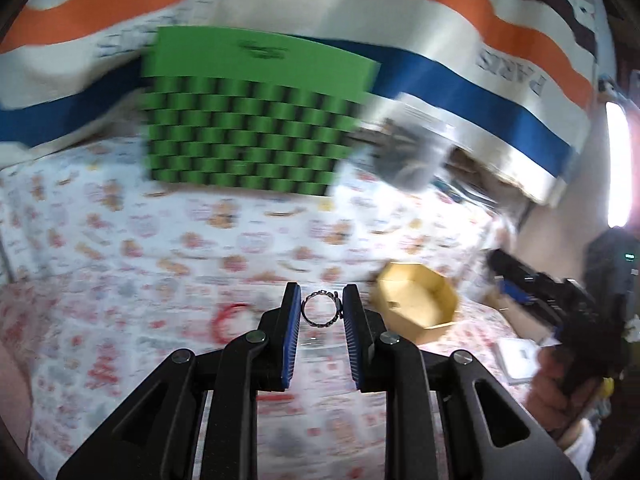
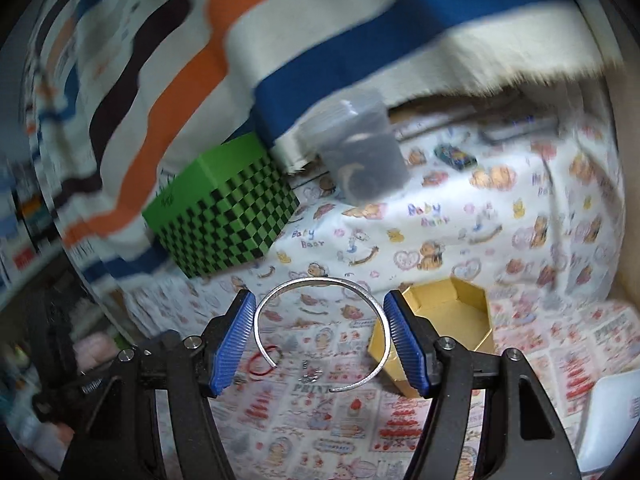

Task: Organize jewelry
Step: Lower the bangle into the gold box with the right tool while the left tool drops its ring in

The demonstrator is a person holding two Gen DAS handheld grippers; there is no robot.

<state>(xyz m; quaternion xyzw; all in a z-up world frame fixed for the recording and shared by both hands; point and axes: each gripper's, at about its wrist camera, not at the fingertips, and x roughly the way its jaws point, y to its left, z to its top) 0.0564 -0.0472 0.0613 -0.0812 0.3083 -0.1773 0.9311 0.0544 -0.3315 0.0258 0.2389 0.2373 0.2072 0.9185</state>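
My left gripper (image 1: 322, 312) is shut on a small silver chain-pattern ring (image 1: 321, 310), held above the patterned cloth. A gold hexagonal box (image 1: 416, 300) lies open just right of it. My right gripper (image 2: 320, 330) is shut on an open silver cuff bangle (image 2: 320, 328), held above the cloth. The same gold box (image 2: 440, 332) sits just right of and behind the right finger. A red loop (image 2: 262, 362) and a small silver piece (image 2: 310, 372) lie on the cloth under the bangle. The red loop (image 1: 230, 320) also shows left of the left gripper.
A green-and-black checkered box (image 1: 252, 120) (image 2: 224, 208) stands at the back against a striped cloth (image 1: 360, 20). A clear plastic case (image 2: 360, 152) with dark items lies behind. A white object (image 2: 612, 420) sits at the right edge. The right hand-held gripper (image 1: 560, 300) shows in the left wrist view.
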